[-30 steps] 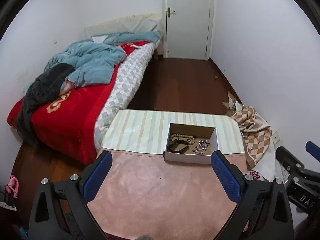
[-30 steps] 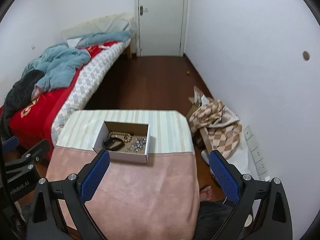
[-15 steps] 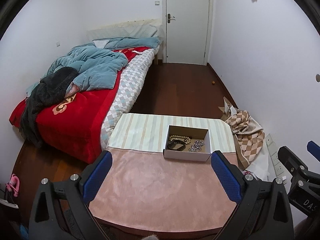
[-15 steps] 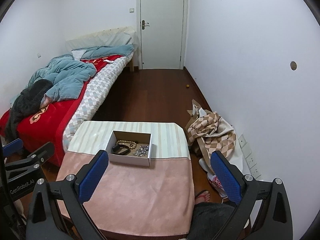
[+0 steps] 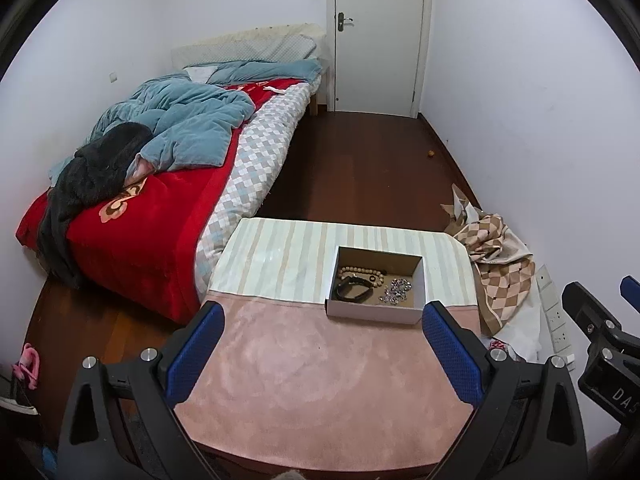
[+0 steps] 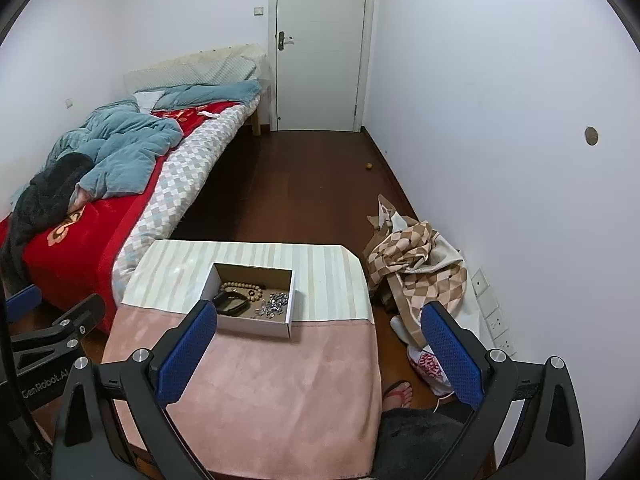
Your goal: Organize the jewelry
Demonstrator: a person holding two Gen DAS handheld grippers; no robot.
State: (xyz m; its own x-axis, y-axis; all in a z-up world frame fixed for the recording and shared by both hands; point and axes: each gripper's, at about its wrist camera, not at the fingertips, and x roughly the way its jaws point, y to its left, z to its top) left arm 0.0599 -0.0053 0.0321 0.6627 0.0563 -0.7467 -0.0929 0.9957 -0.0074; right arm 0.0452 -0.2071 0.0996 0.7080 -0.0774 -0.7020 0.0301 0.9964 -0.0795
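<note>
Left wrist view: the left gripper hangs above the near pink part of the table, its blue-padded fingers spread wide apart and holding nothing. A small open cardboard box sits on the table where the pink cloth meets the striped cloth, toward the right edge. Inside the box lie a wooden bead bracelet at the far side, a black band at the near left, and a silvery chain heap to the right of the band. Part of the right gripper shows at the right border of this view, off the table's right edge. A bed with a red blanket and a blue quilt stands left of the table, and a checked cloth lies crumpled on the floor by the right wall.

Right wrist view: the right gripper is over the near right part of the table, fingers wide apart and empty. The cardboard box lies ahead and to the left, its near left corner hidden behind the left finger pad. The bead bracelet, black band and chain heap rest inside it. The left gripper shows at the left border, beyond the table's left edge. A person's foot in a sandal is on the floor just right of the table.
</note>
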